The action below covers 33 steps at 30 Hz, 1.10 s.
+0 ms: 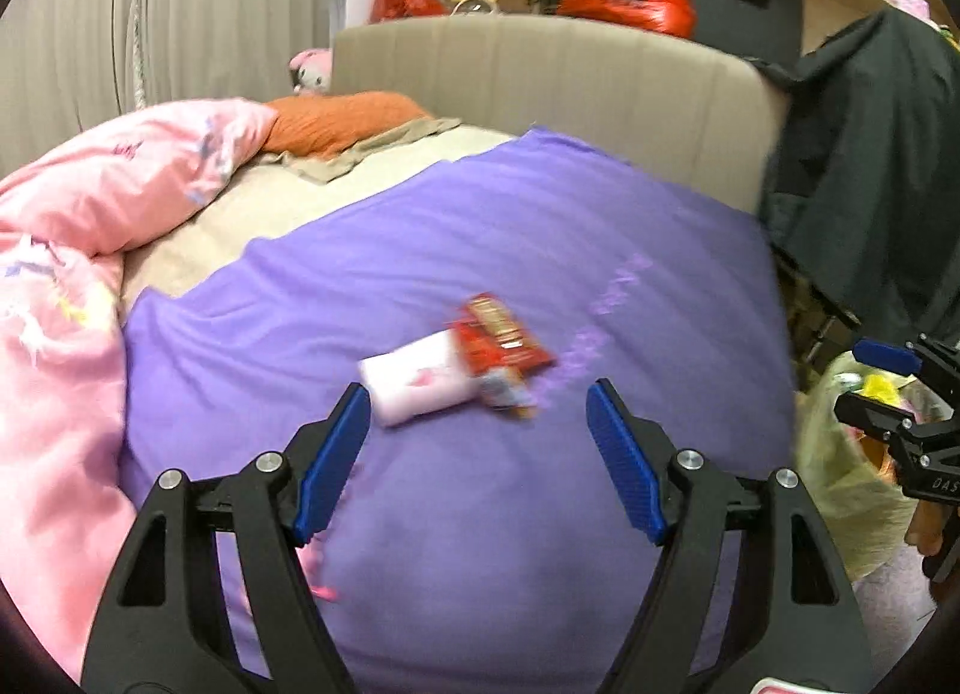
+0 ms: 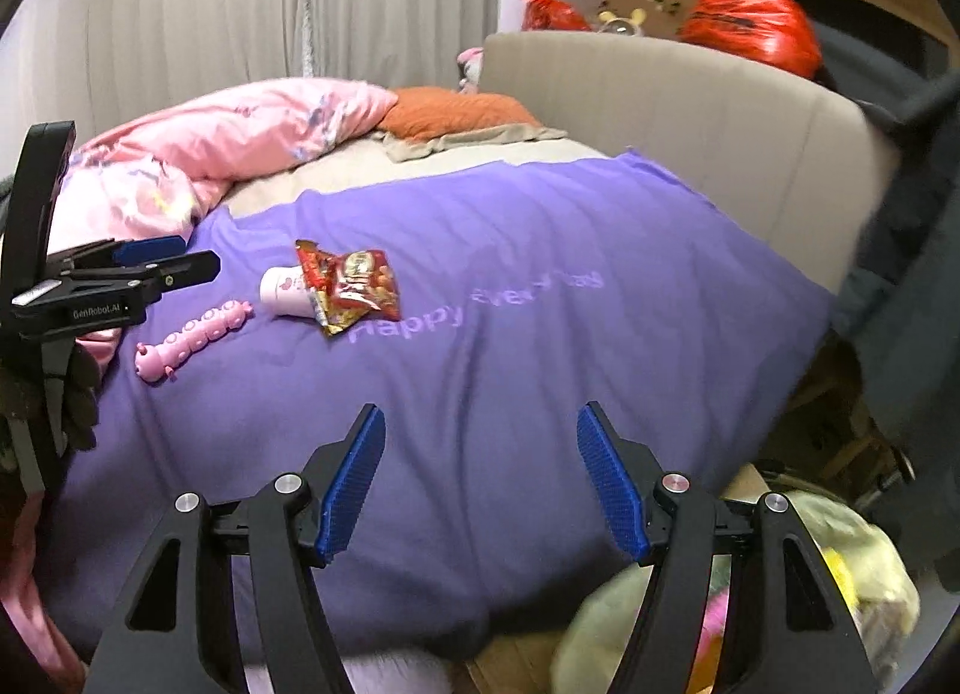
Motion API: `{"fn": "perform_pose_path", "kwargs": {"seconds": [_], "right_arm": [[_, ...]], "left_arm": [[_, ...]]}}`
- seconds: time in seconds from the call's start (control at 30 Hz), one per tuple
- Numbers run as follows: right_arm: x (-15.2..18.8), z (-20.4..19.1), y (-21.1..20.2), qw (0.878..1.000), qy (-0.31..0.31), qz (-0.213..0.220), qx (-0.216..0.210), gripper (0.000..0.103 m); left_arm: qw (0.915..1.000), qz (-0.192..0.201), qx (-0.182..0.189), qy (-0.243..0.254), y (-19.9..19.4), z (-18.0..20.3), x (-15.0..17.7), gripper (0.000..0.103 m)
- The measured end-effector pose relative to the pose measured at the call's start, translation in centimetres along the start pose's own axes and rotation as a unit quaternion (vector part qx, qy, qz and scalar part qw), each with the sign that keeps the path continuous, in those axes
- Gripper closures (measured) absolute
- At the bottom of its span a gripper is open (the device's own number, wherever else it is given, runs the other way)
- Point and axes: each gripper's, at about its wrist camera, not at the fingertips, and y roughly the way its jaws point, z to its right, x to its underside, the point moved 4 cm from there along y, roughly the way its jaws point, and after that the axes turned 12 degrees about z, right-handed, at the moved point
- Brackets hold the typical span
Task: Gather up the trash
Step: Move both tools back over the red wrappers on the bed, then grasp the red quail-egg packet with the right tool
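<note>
Both sets of fingers, left and right, are spread with nothing between them as I look over the purple blanket on the bed. Just beyond my left fingers lie a red snack wrapper and a white cup, touching. Only my right view shows a pink caterpillar toy beside them and the blanket's lettering sharp

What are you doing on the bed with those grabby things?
A person is collecting trash with a gripper in each hand. The left gripper and right gripper are both open and empty. A red snack wrapper and a white cup lie on the purple blanket, near a pink toy.
</note>
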Motion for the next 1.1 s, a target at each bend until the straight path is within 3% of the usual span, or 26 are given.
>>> {"fn": "perform_pose_path", "kwargs": {"seconds": [0.1,0.17,0.33,0.53,0.67,0.73,0.8,0.87,1.03,1.1], "right_arm": [[-0.3,-2.0,3.6,1.000,-0.008,-0.019,-0.020,0.040],[-0.6,-3.8,6.1,0.997,-0.016,-0.037,-0.060,0.040],[-2.6,-7.1,11.3,0.994,-0.041,-0.031,-0.093,0.040],[-5.5,-7.0,17.9,0.994,0.011,-0.014,-0.104,0.040],[-5.2,-6.5,21.3,0.986,0.068,-0.050,-0.142,0.040],[-4.2,-6.8,22.2,0.981,0.078,-0.073,-0.161,0.043],[-3.2,-7.2,22.8,0.977,0.076,-0.091,-0.175,0.055],[-2.3,-7.8,22.6,0.976,0.067,-0.097,-0.186,0.061],[-1.7,-8.9,20.7,0.981,0.019,-0.095,-0.170,0.072],[-1.5,-9.2,19.5,0.982,-0.004,-0.098,-0.161,0.081]], "left_arm": [[0.9999,-0.009,-0.009,-0.011,1.3,-3.1,0.8,0.032],[0.9992,-0.011,-0.026,-0.028,2.4,-5.0,1.5,0.032],[0.9959,-0.036,-0.023,-0.079,4.9,-7.4,2.9,0.032],[0.9968,-0.032,-0.018,-0.071,5.0,-7.1,3.0,0.032],[0.9964,-0.022,-0.014,-0.080,4.6,-7.2,2.7,0.032],[0.9962,-0.021,-0.013,-0.083,4.5,-7.4,2.5,0.032],[0.9961,-0.021,-0.012,-0.085,4.6,-7.4,2.5,0.032],[0.9959,-0.022,-0.010,-0.088,4.6,-7.6,2.4,0.032],[0.9961,-0.018,-0.007,-0.087,4.5,-7.5,2.2,0.032],[0.9962,-0.017,-0.005,-0.085,4.4,-7.4,2.1,0.032]]}}
